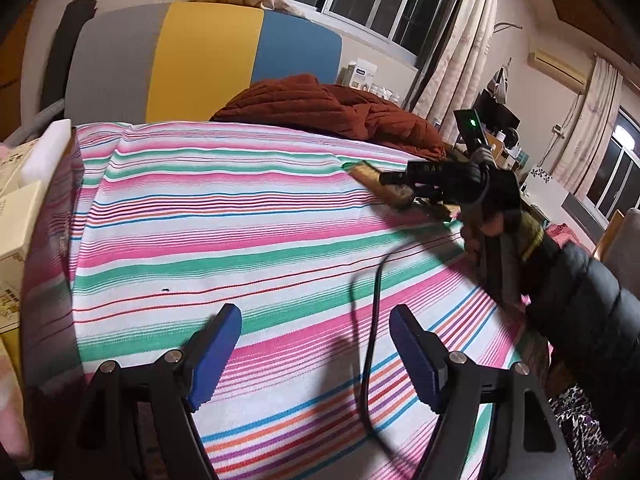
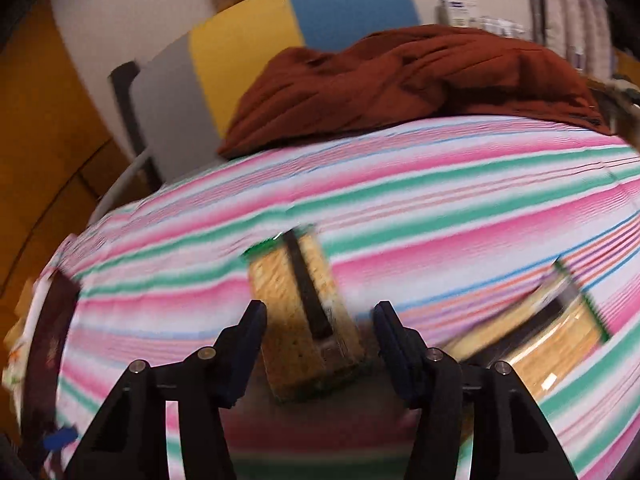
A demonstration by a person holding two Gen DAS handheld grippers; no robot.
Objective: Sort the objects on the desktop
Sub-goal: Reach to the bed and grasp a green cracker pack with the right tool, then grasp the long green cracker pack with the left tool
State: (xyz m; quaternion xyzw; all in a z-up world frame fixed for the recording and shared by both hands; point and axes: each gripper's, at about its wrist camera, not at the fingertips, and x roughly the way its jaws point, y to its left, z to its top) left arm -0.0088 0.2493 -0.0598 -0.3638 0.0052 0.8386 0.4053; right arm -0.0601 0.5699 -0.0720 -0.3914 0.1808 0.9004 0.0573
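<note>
1. Left wrist view: the left gripper (image 1: pixel 316 354) hangs over a striped cloth (image 1: pixel 224 216) that covers the counter; its blue-padded jaws are spread wide with nothing between them.
2. A black cable (image 1: pixel 374 320) runs down across the cloth between the jaws.
3. At the far right, the right gripper (image 1: pixel 404 178), held by a gloved hand (image 1: pixel 486 216) in a dark puffy sleeve (image 1: pixel 580 300), is low over a tan box (image 1: pixel 380 186) lying on the cloth; from here I cannot tell how its jaws stand.
4. A rust-red jacket (image 1: pixel 336 110) is heaped at the far edge, before a grey, yellow and blue chair back (image 1: pixel 200 60).
5. Pale cartons (image 1: pixel 20 208) stand at the left edge of the counter.
6. Right wrist view, blurred: the right gripper (image 2: pixel 320 340) has its jaws apart, one on each side of the tan box (image 2: pixel 296 308), which has a dark strip along its top and a green far end; contact is not clear.
7. A second tan box (image 2: pixel 532 340) lies just to the right, near the right jaw, on the striped cloth (image 2: pixel 440 208).
8. The rust-red jacket (image 2: pixel 412 80) lies at the far side.
</note>
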